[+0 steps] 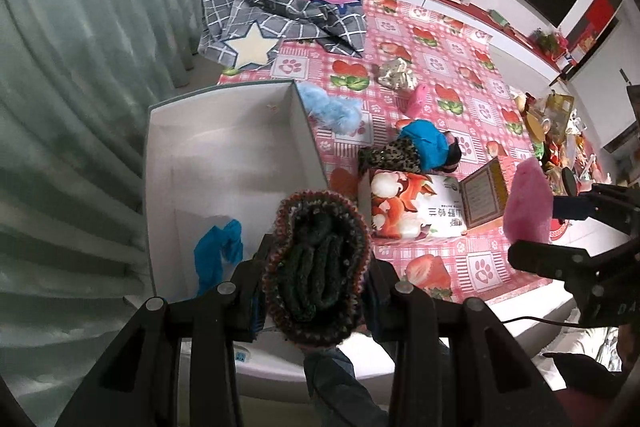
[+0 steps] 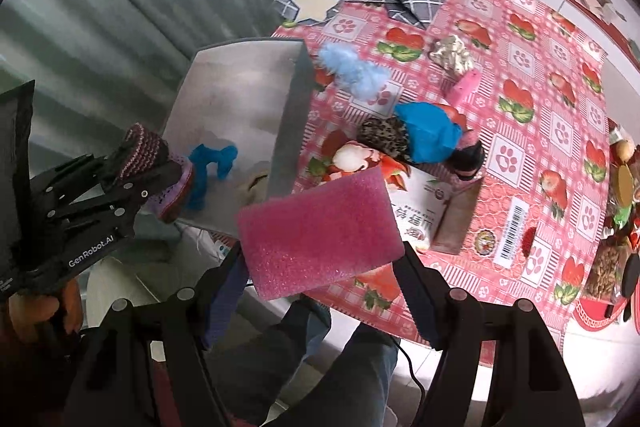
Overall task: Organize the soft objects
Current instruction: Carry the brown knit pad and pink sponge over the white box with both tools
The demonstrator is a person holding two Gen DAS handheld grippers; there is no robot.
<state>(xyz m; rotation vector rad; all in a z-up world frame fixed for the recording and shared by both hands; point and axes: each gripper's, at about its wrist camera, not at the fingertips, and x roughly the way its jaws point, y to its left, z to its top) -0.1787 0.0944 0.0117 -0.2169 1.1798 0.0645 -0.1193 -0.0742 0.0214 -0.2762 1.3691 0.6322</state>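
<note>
Risk 1: your left tongs (image 1: 316, 275) are clamped on a knitted slipper (image 1: 318, 263) low on its body, so the free end sits proud of the tips. Loosen early and it may catch the near wall of the white box (image 1: 160, 155) and tumble to the floor.

Risk 2: your right tongs (image 2: 320, 259) pinch a pink sponge (image 2: 320, 231) by its near edge only. The foam looks springy; a jolt could squirt it free over the table (image 2: 520, 155) edge.

Risk 3: both tools converge on one box and could knock together.

Pose, left: raised above the box's near corner, angled down into it, where a blue glove (image 1: 218, 251) lies.

Pose, right: held off the table's front edge, beside the printed carton (image 2: 440, 203), pointing toward the box.
</note>
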